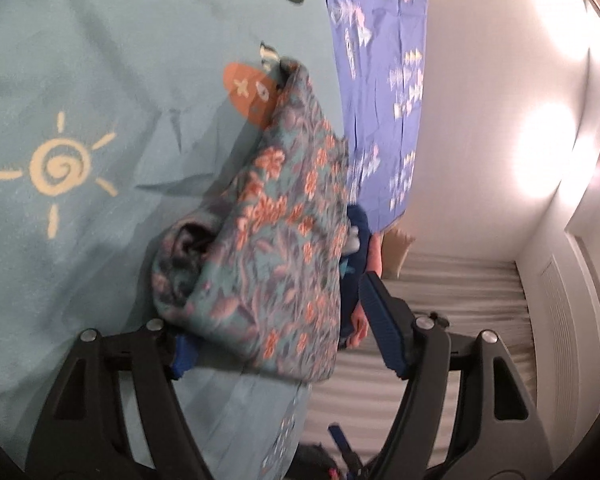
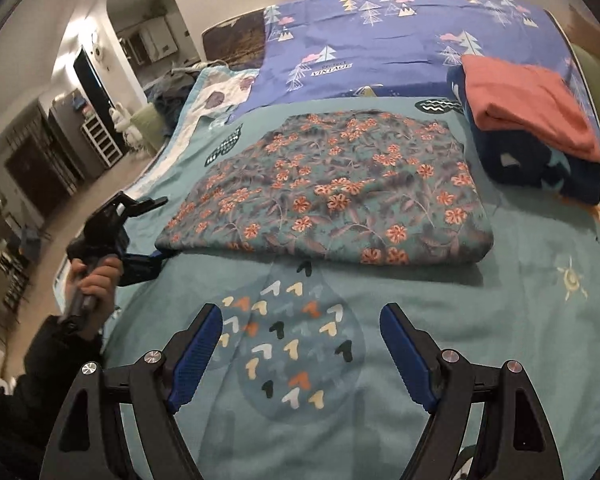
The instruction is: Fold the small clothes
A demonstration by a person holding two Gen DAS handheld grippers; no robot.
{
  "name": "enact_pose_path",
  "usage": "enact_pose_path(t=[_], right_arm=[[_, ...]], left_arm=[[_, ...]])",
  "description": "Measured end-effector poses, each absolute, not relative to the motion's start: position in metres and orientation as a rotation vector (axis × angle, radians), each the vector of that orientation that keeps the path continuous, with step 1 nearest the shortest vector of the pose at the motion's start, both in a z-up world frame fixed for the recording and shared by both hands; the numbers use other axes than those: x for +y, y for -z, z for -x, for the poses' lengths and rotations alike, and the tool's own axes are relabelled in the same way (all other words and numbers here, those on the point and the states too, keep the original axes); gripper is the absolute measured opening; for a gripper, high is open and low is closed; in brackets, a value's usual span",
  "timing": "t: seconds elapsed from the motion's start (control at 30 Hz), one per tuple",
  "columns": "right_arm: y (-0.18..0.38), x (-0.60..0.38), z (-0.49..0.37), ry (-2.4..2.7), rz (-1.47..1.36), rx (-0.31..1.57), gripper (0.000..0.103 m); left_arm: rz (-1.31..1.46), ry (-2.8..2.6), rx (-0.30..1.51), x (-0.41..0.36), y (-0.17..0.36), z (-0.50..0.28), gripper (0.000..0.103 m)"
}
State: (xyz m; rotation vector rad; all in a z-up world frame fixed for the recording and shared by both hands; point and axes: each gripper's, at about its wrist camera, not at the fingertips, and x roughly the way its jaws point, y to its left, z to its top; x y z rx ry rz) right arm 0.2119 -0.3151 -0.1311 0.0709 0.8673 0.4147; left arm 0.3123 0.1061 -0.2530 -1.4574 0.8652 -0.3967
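A folded teal garment with orange flowers [image 2: 328, 196] lies on the teal bedspread [image 2: 480, 340]. My left gripper [image 2: 148, 228] is at the garment's front left corner, turned on its side. In the left wrist view the garment [image 1: 276, 232] fills the gap between the wide-apart fingers [image 1: 380, 320] of my left gripper [image 1: 280, 332]; the jaws stand open around its edge. My right gripper [image 2: 302, 348] is open and empty, low over the bedspread in front of the garment.
A stack of folded clothes, a pink piece [image 2: 528, 108] on a dark blue one [image 2: 540, 164], sits at the back right. A purple sheet with tree prints [image 2: 380, 36] covers the far side of the bed. The bed's left edge drops to the floor [image 2: 132, 172].
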Motion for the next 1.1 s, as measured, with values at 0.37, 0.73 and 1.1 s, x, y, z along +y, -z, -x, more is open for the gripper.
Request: enact_pose_path(t=[0.37,0.73,1.1], right_arm=[[0.103,-0.284,-0.215,-0.471,-0.013,0.782,0.083],[0.003,-0.247,-0.307,-0.501,0.117,0.748,0.083],[0.072,-0.175,-0.479,-0.654,-0.109,1.222,0.084]], left_arm=[[1.121,0.205,0.729,0.077,0.208,-0.314,0.011],[0.472,0.204,0.510,-0.023,0.114,-0.308,0.011],[0.285,0.205,0.487,-0.064,0.123,-0.304,0.011]])
